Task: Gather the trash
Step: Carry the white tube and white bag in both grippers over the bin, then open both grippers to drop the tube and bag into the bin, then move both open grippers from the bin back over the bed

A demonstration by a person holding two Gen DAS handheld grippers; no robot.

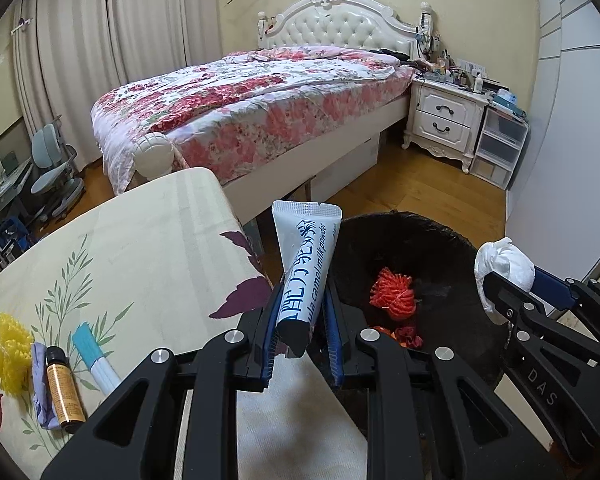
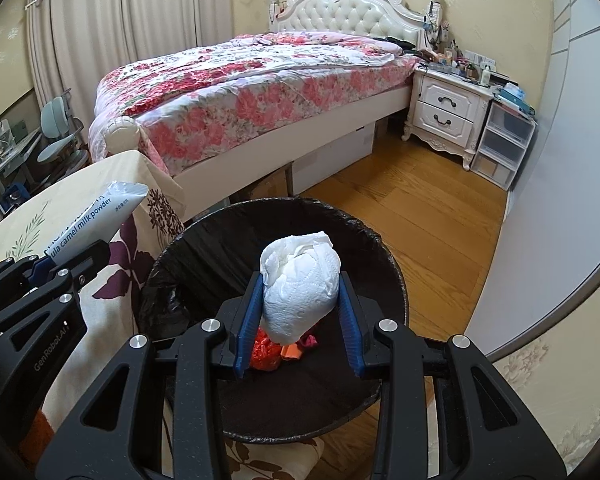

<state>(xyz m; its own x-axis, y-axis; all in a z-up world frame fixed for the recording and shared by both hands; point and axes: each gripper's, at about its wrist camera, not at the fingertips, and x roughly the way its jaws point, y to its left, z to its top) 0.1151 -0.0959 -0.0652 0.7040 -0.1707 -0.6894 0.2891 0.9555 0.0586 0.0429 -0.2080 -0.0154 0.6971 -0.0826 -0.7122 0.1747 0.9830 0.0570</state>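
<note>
Floral tablecloth (image 1: 148, 248) borders bin (image 2: 204, 248), bed (image 2: 260, 92) beyond.

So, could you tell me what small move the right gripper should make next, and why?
Probably open the right gripper: its fingers hold the crumpled tissue directly above the black-lined bin, where red scraps already lie, so it should drop inside. The left gripper holds its milk powder sachet near the bin's edge.
</note>
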